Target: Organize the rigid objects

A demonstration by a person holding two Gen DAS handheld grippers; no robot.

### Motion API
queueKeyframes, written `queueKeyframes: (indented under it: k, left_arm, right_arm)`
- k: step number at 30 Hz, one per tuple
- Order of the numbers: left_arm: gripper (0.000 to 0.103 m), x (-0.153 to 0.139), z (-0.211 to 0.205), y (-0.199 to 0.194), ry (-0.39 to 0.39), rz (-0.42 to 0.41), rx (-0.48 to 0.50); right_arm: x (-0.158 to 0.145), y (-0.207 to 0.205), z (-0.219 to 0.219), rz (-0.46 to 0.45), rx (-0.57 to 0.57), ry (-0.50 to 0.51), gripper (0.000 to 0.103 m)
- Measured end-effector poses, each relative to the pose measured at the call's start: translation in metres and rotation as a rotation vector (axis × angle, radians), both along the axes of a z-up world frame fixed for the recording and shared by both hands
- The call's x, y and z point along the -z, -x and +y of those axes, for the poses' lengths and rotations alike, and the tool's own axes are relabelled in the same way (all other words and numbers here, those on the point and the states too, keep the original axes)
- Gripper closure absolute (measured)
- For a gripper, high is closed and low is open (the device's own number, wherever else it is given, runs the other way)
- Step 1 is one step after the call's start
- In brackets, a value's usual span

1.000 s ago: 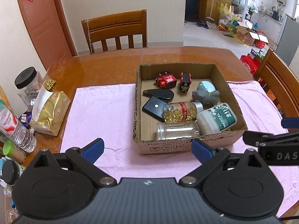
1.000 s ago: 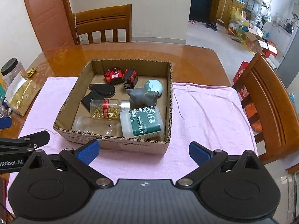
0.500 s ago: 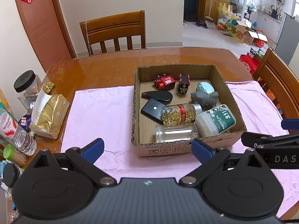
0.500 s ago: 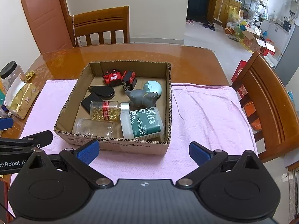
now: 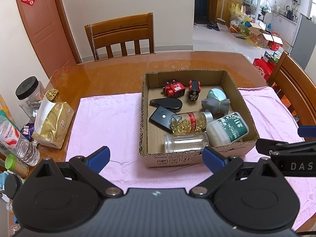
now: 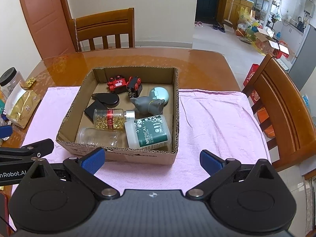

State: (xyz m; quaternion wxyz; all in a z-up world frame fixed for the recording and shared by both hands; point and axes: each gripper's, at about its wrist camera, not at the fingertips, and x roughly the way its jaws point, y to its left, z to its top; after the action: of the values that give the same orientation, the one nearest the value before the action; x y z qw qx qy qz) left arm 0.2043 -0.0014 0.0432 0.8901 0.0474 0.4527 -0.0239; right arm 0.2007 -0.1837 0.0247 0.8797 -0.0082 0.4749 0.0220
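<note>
An open cardboard box (image 5: 173,159) (image 6: 138,157) sits on a pink cloth. Inside lie a red toy train (image 5: 174,88), a black toy car (image 5: 193,87), a black teardrop case (image 5: 166,103), a black power bank (image 5: 159,118), a capsule bottle (image 5: 189,122), a clear jar (image 5: 185,143), a green "MEDICAL" tub (image 6: 150,132) and a grey cat figure (image 6: 148,104). My left gripper (image 5: 156,156) hovers open in front of the box's near wall. My right gripper (image 6: 151,160) hangs open at the box's near right corner. Neither holds anything.
The pink cloth (image 5: 106,122) covers the middle of a glossy wooden table (image 5: 110,75). At the left edge stand a gold bag (image 5: 52,124), a black-lidded jar (image 5: 29,90) and a water bottle (image 5: 15,140). Wooden chairs stand behind (image 5: 120,33) and to the right (image 6: 280,106).
Both views have drifted only slightly, with the box sitting a touch lower in frame. Nothing in the box has moved, and both grippers stay open.
</note>
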Motion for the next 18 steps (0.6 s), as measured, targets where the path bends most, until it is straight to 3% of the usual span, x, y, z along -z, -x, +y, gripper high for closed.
queueKeyframes:
  k: [18]
  left_arm:
    - [0.004,-0.0036,0.0001,-0.0008,-0.002,0.004,-0.007]
  right_arm:
    - [0.0007,-0.0001,-0.0004,-0.002,0.003,0.000,0.000]
